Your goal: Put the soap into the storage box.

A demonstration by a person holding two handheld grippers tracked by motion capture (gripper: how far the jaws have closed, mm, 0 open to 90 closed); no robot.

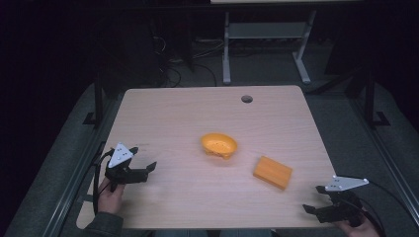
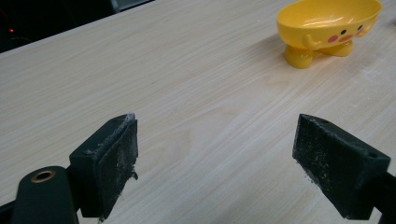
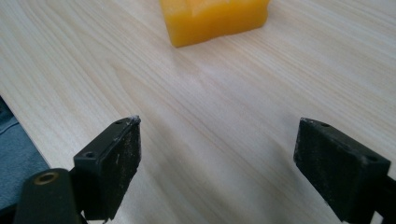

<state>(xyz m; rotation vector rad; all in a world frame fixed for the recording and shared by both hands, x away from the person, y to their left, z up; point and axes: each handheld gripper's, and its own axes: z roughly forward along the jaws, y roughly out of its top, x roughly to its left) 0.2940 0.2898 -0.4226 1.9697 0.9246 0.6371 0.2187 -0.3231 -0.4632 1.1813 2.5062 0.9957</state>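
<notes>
From the high view we see the left gripper (image 1: 148, 169) at the table's (image 1: 197, 108) near left and the right gripper (image 1: 312, 200) at its near right corner, both released and holding nothing. The yellow bowl (image 1: 219, 145) stands mid-table, with the orange block (image 1: 272, 172) to its right and nearer.

In the left gripper view, our jaws gape over bare wood, and the bowl (image 2: 329, 28) stands far right.

In the right gripper view, our jaws are spread wide, the block (image 3: 215, 18) lying beyond them.

Dim, dark surroundings in the high view; gripper views brighter, slightly soft.
</notes>
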